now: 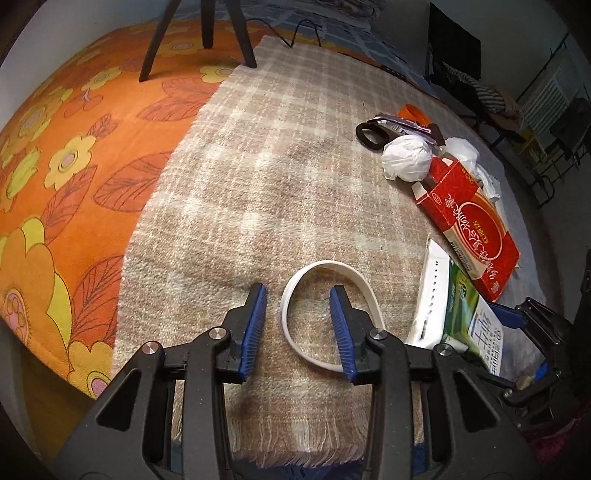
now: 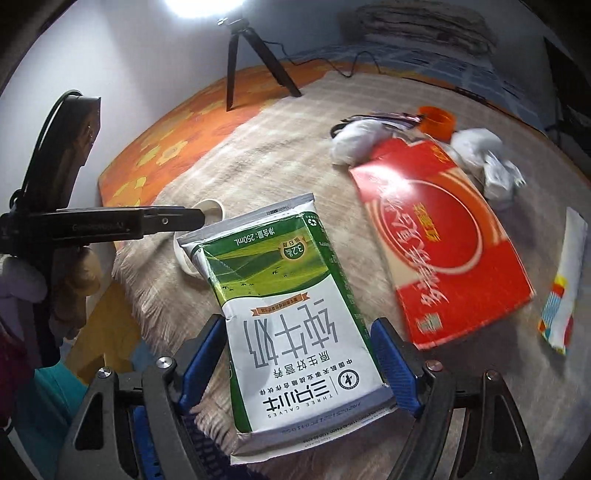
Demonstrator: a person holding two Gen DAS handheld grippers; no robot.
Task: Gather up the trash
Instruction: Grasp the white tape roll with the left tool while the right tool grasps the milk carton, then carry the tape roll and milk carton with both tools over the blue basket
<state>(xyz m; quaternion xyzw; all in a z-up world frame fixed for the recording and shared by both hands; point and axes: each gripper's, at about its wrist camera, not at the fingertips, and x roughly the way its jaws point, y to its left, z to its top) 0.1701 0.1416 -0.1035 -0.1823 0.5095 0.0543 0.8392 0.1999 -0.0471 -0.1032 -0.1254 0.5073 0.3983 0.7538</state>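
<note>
My left gripper [image 1: 299, 295] is open and low over a beige plaid rug [image 1: 258, 184]. A white plastic ring strip [image 1: 291, 291] lies between and around its blue pads, with the right pad inside the loop. My right gripper [image 2: 299, 332] is shut on a green and white milk carton [image 2: 284, 295], flattened, and holds it above the rug. The carton also shows in the left wrist view [image 1: 469, 317]. The left gripper shows from the side in the right wrist view [image 2: 110, 221], over the white ring [image 2: 207, 210].
A flat red box [image 1: 472, 221], crumpled white paper [image 1: 406, 155], a black loop [image 1: 369, 134], an orange ring [image 1: 415, 112] and dark wrappers lie at the rug's right. A colourful paper strip [image 2: 565, 280] lies far right. An orange flowered blanket [image 1: 55, 184] and a tripod [image 1: 207, 33] are left and behind.
</note>
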